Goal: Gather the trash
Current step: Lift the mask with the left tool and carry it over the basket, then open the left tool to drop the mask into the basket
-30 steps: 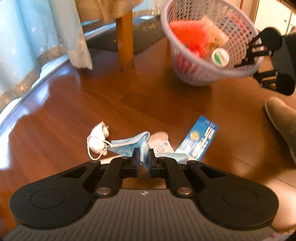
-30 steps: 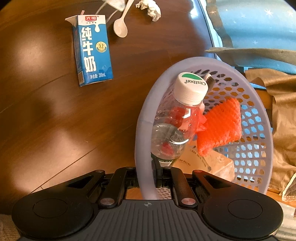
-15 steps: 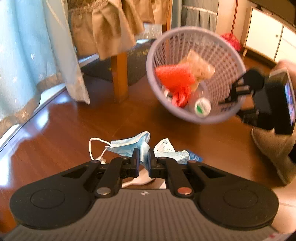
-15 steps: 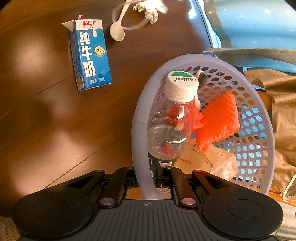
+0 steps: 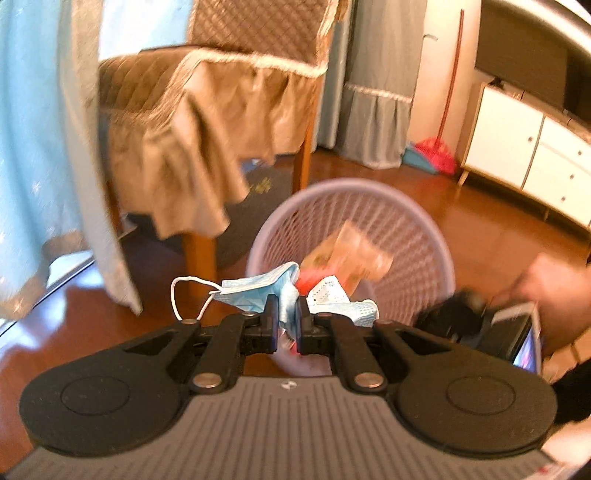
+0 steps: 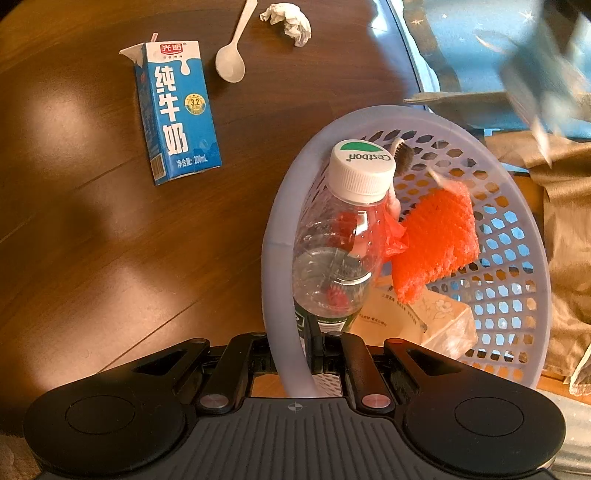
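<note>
Pinching a face mask (image 5: 255, 291), the left tool (image 5: 286, 317) faces the basket (image 5: 436, 236).

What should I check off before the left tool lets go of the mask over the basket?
1. Left tool shut on the mask: ok.
2. Right tool clamped on the basket rim: ok.
3. Mask directly above the basket opening: cannot tell; the left view is blurred and taken from the side.
4. Room inside beside the bottle and orange netting: ok.
5. Ear loop hanging free of the tool: ok.
6. Floor cleared: not ok; milk carton, spoon and crumpled tissue remain.
</note>
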